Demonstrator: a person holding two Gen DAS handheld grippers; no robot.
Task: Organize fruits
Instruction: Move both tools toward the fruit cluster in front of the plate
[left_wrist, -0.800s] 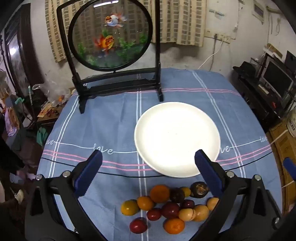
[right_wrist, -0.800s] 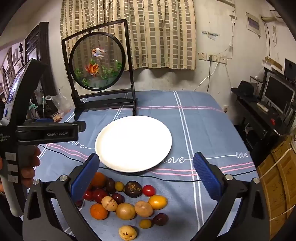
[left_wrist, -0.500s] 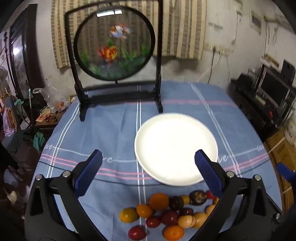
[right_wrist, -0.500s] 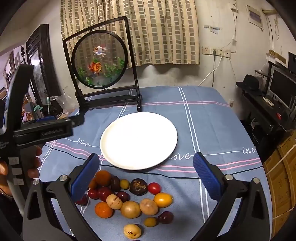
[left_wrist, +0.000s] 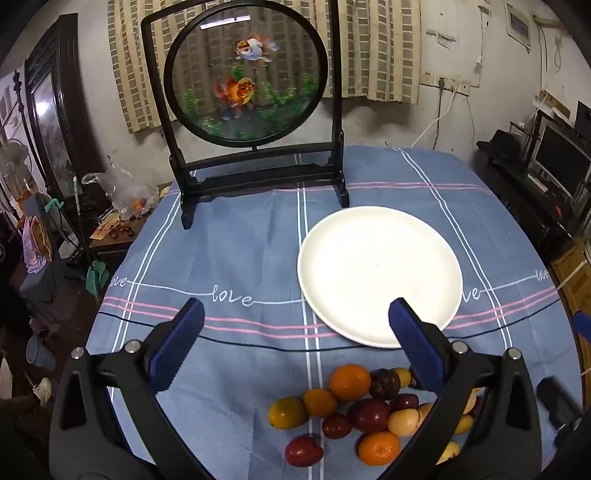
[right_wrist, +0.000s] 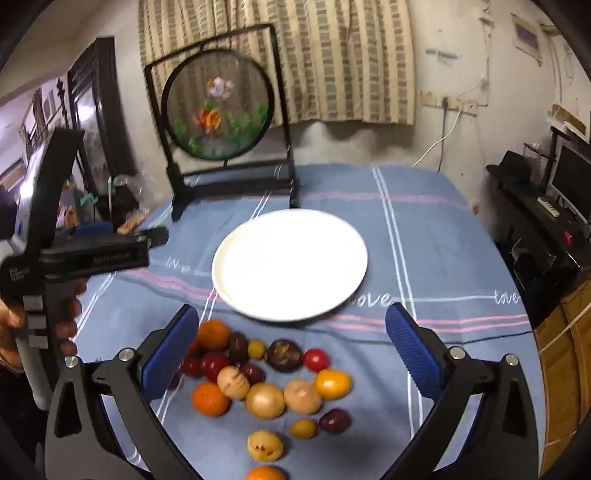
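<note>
- Both my grippers, left (left_wrist: 295, 336) and right (right_wrist: 291, 334), are spread wide apart, holding nothing and touching nothing.
- About seventeen small fruits (right_wrist: 266, 373) sit in one pile on the blue tablecloth (right_wrist: 424, 229), just in front of one white plate (right_wrist: 290, 264) with nothing on it.
- One round goldfish screen (left_wrist: 245, 72) stands behind the plate.

Your blue striped tablecloth-covered table (left_wrist: 240, 258)
On it you have a round white plate (left_wrist: 380, 273), a loose heap of small mixed fruits (right_wrist: 266, 376), and a black-framed round goldfish screen (left_wrist: 251, 74).
</note>
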